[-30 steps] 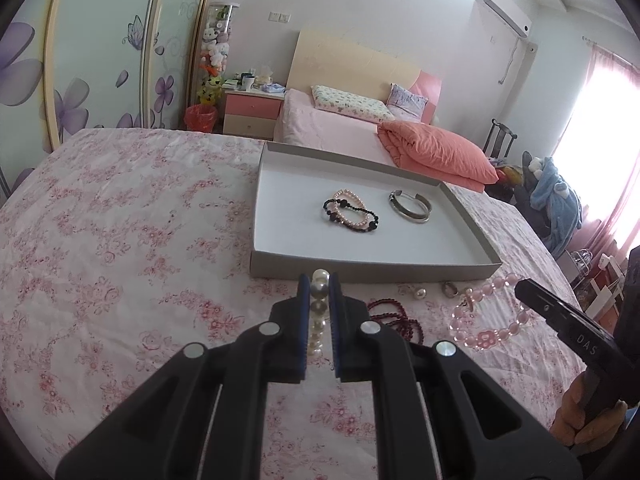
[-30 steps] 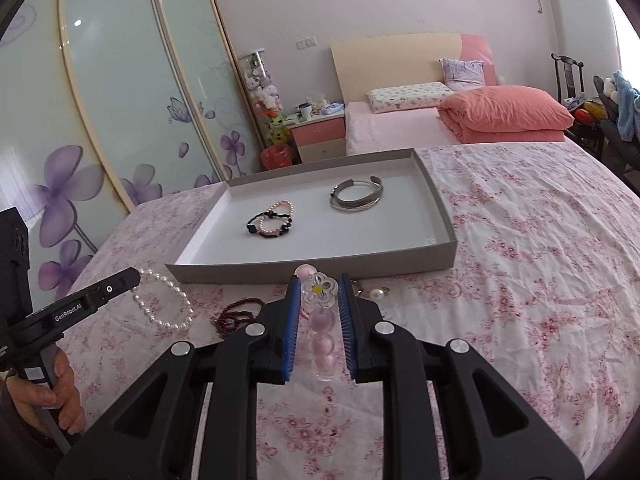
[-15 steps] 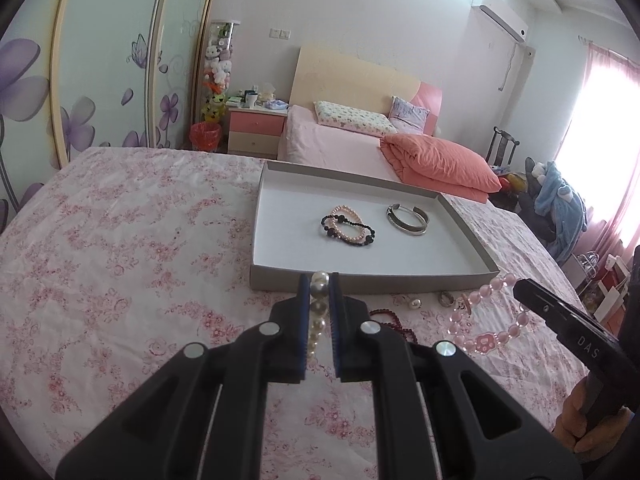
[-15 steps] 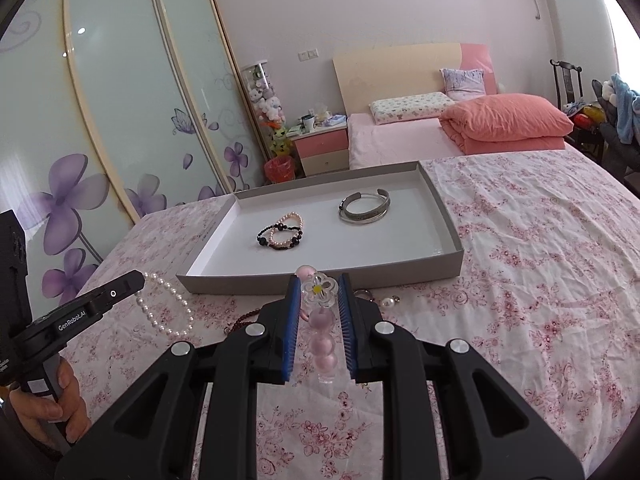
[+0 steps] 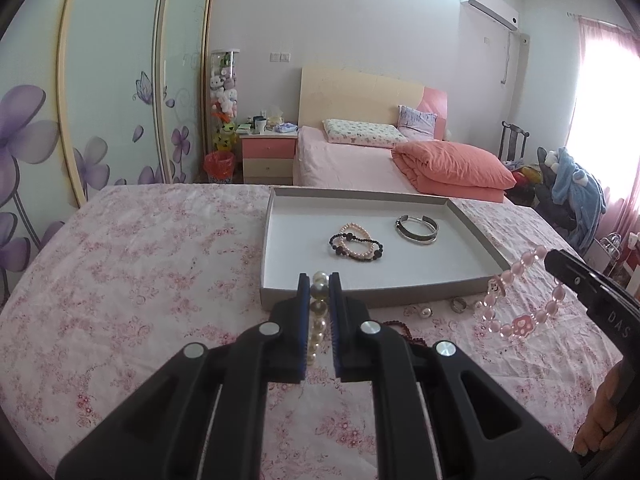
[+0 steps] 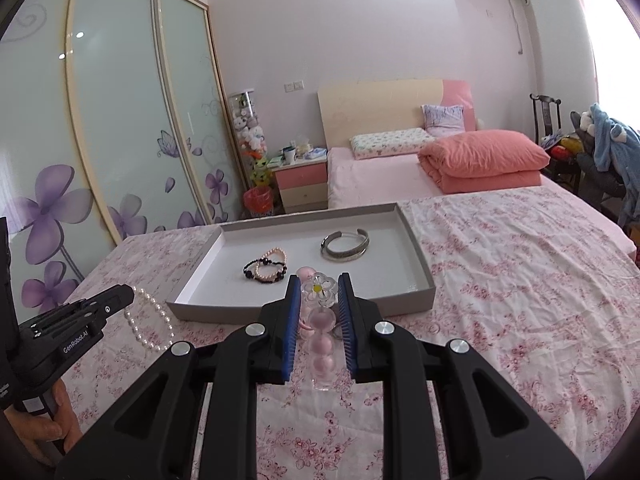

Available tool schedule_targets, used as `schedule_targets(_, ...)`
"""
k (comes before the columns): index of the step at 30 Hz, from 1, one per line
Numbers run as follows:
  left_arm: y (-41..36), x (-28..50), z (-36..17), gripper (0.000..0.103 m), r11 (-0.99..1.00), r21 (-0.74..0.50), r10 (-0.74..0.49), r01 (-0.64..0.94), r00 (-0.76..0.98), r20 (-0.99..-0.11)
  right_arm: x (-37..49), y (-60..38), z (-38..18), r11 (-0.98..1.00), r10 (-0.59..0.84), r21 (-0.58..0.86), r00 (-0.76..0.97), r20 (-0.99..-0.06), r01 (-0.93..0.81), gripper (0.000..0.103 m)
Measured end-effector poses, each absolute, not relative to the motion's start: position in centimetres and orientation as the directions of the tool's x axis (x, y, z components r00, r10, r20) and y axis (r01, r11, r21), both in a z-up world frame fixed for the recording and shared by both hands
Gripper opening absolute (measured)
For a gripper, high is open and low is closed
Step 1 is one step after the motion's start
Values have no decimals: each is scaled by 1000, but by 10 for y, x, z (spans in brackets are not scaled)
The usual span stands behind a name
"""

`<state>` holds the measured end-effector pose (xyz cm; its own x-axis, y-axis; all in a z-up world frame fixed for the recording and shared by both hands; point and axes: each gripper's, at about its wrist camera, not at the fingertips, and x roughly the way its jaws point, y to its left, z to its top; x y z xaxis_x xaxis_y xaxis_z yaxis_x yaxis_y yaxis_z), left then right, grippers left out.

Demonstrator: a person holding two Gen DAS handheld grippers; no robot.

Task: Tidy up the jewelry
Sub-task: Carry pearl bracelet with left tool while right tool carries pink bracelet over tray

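Left tongs [image 5: 319, 280]: pinching a white pearl bracelet [image 5: 318, 312] between blue pads; its loop hangs free above the floral bedspread [image 5: 140, 264], seen from the right wrist view as a strand dangling off the tong tips [image 6: 150, 322].

Right tongs [image 6: 319, 294]: clamped on a pink bead bracelet [image 6: 322, 344] with a clear flower charm [image 6: 319, 289] at the tips; from the left wrist view the same bracelet [image 5: 524, 300] hangs lifted off the bedspread, to the right of the tray's near corner.

Grey cardboard tray [image 5: 360, 294]: shallow, white-lined, lying flat on the bedspread ahead of both tongs. Contents: a black-and-pink beaded bracelet pair [image 5: 356, 243] near the middle, overlapping each other; a silver bangle [image 5: 417, 229] to its right, apart from them.

Loose items on the bedspread just in front of the tray's near wall: a dark red bead string [image 5: 404, 330], partly hidden behind the left tongs; a pearl earring [image 5: 426, 312]; a small metal ring [image 5: 457, 304].

Background: pink bed [image 5: 360, 160] with folded coral quilt [image 5: 456, 168]; pink nightstand [image 5: 269, 156]; wardrobe doors with purple flowers [image 5: 36, 140].
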<state>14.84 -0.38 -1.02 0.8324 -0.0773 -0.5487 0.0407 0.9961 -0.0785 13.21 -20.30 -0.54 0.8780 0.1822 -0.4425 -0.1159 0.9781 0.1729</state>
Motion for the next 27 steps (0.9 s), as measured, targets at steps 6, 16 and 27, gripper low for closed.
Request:
schedule_targets(6,-12,147,-5,10,998,-49,-66,47,846,-529,130,-203,-1,982,161,159,895,-416,-103,20)
schedule_targets(16,-19,149,1,10,998,-28,-63,57,860,-506,128,-206,13,982,154,163,914,-376,-99,20)
schedule_targets(27,-23,171,17,10,998,-16,-67,67,878,-475,147,-206,32,983,140,158,934,-328,-92,20)
